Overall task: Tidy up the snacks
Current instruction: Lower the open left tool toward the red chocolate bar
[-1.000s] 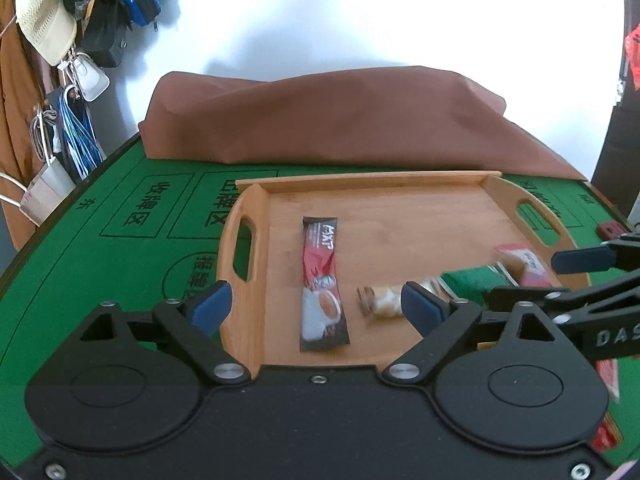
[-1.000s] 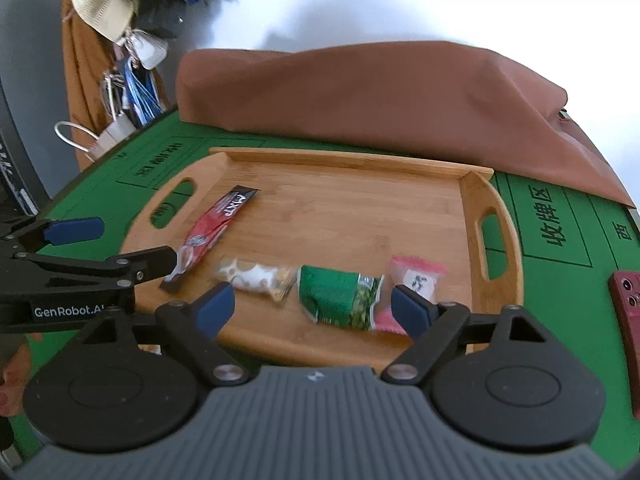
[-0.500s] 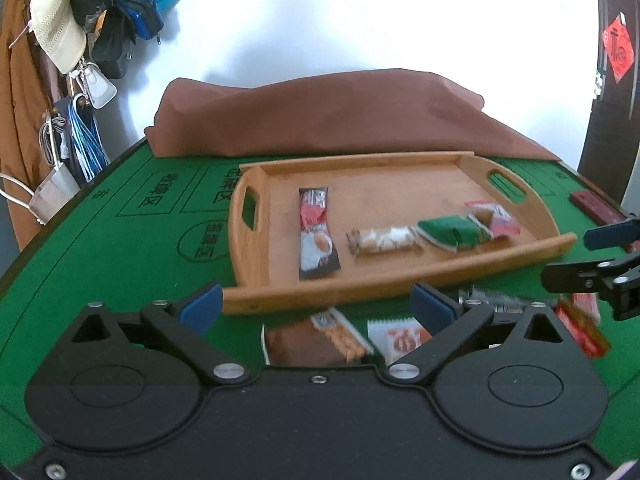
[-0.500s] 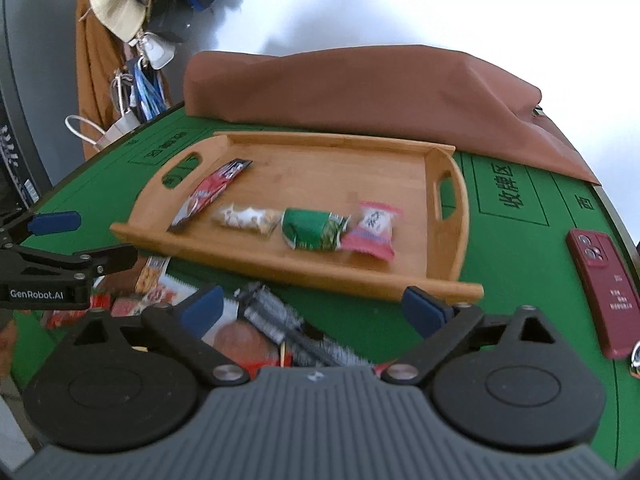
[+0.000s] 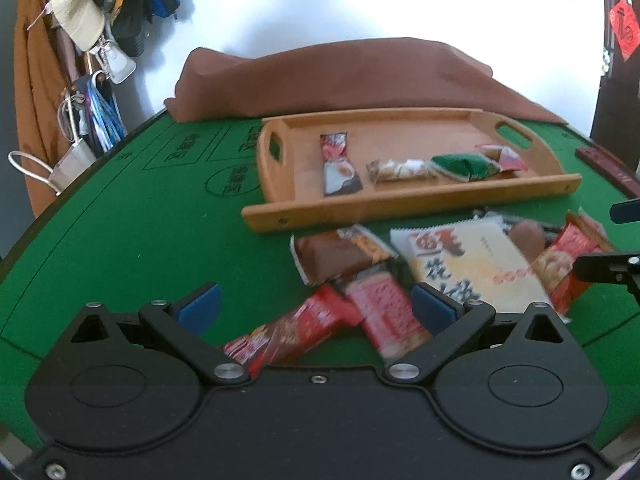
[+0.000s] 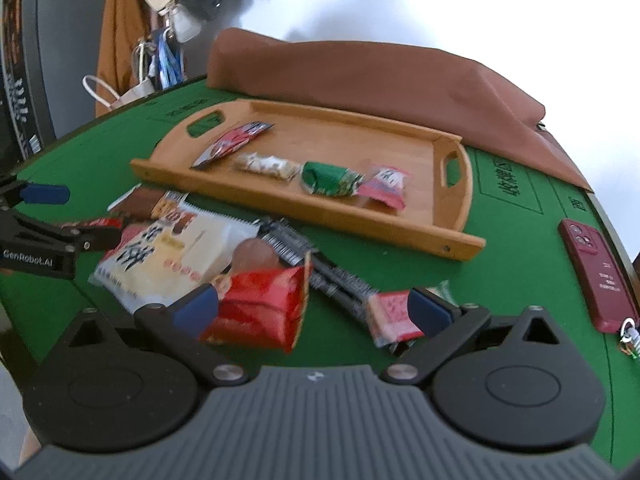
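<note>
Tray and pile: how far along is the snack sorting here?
Four snacks lie in a row in the wooden tray. Nothing is in hand: left gripper and right gripper are open over the loose pile on the green table, all still to sort.

one tray (image 5: 400, 204), four snacks (image 5: 404, 170) inside

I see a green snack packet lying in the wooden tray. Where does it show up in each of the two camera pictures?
Left wrist view: the green packet lies right of centre, in the tray's right half, third in the row of four.
Right wrist view: the green packet lies near the middle, by the tray's near rim, again third in the row.
Shared landmark: the wooden tray, with the brown cloth behind it.
</note>
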`<state>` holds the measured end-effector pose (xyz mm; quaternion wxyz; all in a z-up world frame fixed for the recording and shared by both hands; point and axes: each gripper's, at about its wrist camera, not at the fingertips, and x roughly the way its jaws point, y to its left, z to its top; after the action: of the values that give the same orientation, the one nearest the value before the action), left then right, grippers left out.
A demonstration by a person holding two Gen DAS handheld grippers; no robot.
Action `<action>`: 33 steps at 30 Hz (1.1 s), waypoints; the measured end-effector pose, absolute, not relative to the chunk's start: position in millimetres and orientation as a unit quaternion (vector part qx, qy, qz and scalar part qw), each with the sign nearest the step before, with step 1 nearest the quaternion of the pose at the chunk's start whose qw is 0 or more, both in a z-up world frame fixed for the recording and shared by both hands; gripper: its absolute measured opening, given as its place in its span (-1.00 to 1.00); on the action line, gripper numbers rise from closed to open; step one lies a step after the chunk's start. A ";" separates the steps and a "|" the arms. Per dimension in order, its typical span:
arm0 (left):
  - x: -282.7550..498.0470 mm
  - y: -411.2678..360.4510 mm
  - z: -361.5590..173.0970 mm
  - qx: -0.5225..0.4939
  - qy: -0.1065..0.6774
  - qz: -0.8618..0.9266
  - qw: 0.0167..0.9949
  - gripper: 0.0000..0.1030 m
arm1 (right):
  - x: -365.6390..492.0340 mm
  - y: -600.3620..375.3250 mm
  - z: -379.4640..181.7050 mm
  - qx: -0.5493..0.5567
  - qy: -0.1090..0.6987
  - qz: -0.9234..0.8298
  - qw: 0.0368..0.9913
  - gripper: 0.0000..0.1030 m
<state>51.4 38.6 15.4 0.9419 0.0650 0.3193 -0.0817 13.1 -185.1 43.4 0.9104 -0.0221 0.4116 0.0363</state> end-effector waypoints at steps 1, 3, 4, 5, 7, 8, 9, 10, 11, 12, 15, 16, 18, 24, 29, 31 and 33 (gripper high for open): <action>50.3 39.6 14.4 0.065 0.321 -0.080 0.942 0.97 | 13.0 -183.0 42.8 -0.025 0.412 0.040 0.910 1.00; 48.9 42.0 12.0 0.065 0.324 -0.077 0.941 0.97 | 11.6 -178.4 40.8 -0.029 0.413 0.047 0.909 1.00; 48.4 43.2 11.0 0.065 0.325 -0.075 0.940 0.97 | 11.2 -176.3 39.9 -0.032 0.413 0.050 0.909 1.00; 48.0 44.1 10.4 0.066 0.326 -0.074 0.940 0.97 | 11.2 -174.1 38.6 -0.035 0.414 0.052 0.908 1.00; 47.1 45.6 8.9 0.066 0.328 -0.074 0.940 0.97 | 11.2 -168.8 36.0 -0.042 0.416 0.056 0.907 1.00; 47.1 46.2 8.2 0.065 0.328 -0.073 0.940 0.97 | 11.3 -166.6 34.6 -0.045 0.417 0.058 0.906 1.00; 47.3 46.8 7.4 0.066 0.329 -0.073 0.939 0.97 | 11.7 -164.9 33.1 -0.047 0.419 0.060 0.905 1.00; 47.7 47.4 6.7 0.065 0.330 -0.072 0.939 0.96 | 11.7 -162.5 31.4 -0.050 0.421 0.061 0.904 1.00; 48.1 47.8 6.1 0.065 0.331 -0.071 0.939 0.96 | 12.0 -160.7 30.4 -0.053 0.421 0.061 0.903 1.00; 48.3 48.4 5.6 0.063 0.331 -0.073 0.939 0.95 | 12.3 -159.0 29.6 -0.056 0.421 0.062 0.903 1.00; 49.4 50.4 4.0 0.060 0.334 -0.076 0.938 0.91 | 12.9 -155.5 28.6 -0.061 0.422 0.063 0.902 1.00; 49.7 50.7 3.4 0.058 0.335 -0.077 0.937 0.90 | 13.2 -154.7 28.2 -0.061 0.423 0.064 0.902 1.00; 50.7 51.7 2.3 0.053 0.336 -0.081 0.937 0.86 | 14.2 -153.6 27.0 -0.061 0.425 0.065 0.901 1.00; 53.3 54.2 2.4 0.037 0.341 -0.088 0.935 0.75 | 15.1 -149.8 23.7 -0.066 0.430 0.065 0.898 1.00; 50.7 53.3 3.1 0.039 0.342 -0.088 0.935 0.72 | 16.1 -147.9 22.6 -0.068 0.431 0.067 0.897 1.00; 51.0 53.6 3.3 0.038 0.342 -0.089 0.935 0.70 | 16.0 -146.9 21.8 -0.070 0.430 0.067 0.898 1.00; 50.9 54.1 3.7 0.036 0.343 -0.089 0.934 0.64 | 16.6 -146.1 21.0 -0.070 0.431 0.067 0.897 1.00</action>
<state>50.9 54.1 3.7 0.9344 0.0365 0.3428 -0.0892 16.6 -146.1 21.0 0.8970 -0.0702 0.4313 0.0668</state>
